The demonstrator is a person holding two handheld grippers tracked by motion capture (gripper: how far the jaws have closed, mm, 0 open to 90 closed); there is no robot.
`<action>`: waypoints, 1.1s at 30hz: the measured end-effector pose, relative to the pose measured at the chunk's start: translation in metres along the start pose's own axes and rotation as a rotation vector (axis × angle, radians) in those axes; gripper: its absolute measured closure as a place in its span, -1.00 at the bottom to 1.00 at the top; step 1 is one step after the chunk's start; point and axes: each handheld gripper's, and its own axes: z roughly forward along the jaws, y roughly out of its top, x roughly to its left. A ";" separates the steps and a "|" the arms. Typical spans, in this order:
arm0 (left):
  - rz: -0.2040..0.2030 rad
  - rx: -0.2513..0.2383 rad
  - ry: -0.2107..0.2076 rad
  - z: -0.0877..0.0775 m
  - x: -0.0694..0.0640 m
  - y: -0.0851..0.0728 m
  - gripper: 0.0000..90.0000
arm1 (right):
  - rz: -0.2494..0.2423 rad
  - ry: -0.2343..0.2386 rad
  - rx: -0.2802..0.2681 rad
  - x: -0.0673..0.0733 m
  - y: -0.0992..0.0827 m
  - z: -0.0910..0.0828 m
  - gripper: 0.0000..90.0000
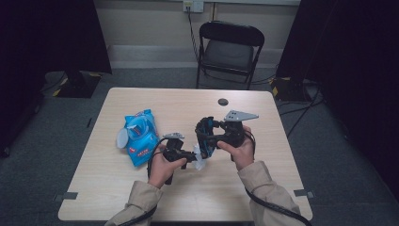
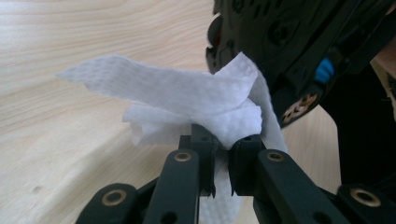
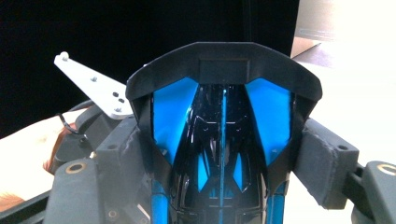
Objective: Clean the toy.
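Note:
My right gripper (image 1: 208,136) (image 3: 224,158) is shut on a glossy black and blue toy car (image 3: 223,135) (image 1: 205,133), one pad on each of its sides, and holds it above the table's middle. My left gripper (image 1: 192,156) (image 2: 222,156) is shut on a crumpled white wipe (image 2: 187,100) (image 1: 199,163). The wipe lies against the underside of the toy car (image 2: 289,42). In the right gripper view the left gripper's grey plate (image 3: 93,88) shows behind the car, at the left.
A blue pack of wipes (image 1: 140,136) lies on the wooden table (image 1: 263,183), left of my hands. A small dark round cap (image 1: 223,101) sits near the far edge. A black folding chair (image 1: 229,47) stands beyond the table.

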 end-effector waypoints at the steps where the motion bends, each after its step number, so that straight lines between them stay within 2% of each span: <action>1: 0.000 0.000 0.004 -0.002 0.001 0.000 0.84 | 0.001 -0.001 -0.001 -0.001 0.000 -0.001 -0.43; 4: 0.003 -0.003 0.019 -0.008 0.003 0.002 0.84 | 0.001 -0.006 -0.001 -0.002 -0.001 -0.004 -0.43; 7: 0.009 -0.029 0.032 -0.018 0.004 0.007 0.84 | 0.004 -0.011 -0.004 -0.003 -0.002 -0.006 -0.43; 12: 0.028 -0.058 0.054 -0.036 0.002 0.022 0.84 | -0.002 -0.014 0.010 -0.002 -0.005 -0.009 -0.43; 18: 0.049 -0.102 0.059 -0.051 -0.004 0.039 0.84 | -0.002 -0.018 0.023 -0.003 -0.011 -0.010 -0.43; 26: 0.068 -0.128 0.052 -0.053 -0.009 0.059 0.84 | -0.006 -0.022 0.034 -0.002 -0.019 -0.015 -0.43; 33: 0.086 -0.133 0.023 -0.043 -0.018 0.071 0.84 | 0.001 -0.025 0.035 -0.003 -0.026 -0.018 -0.43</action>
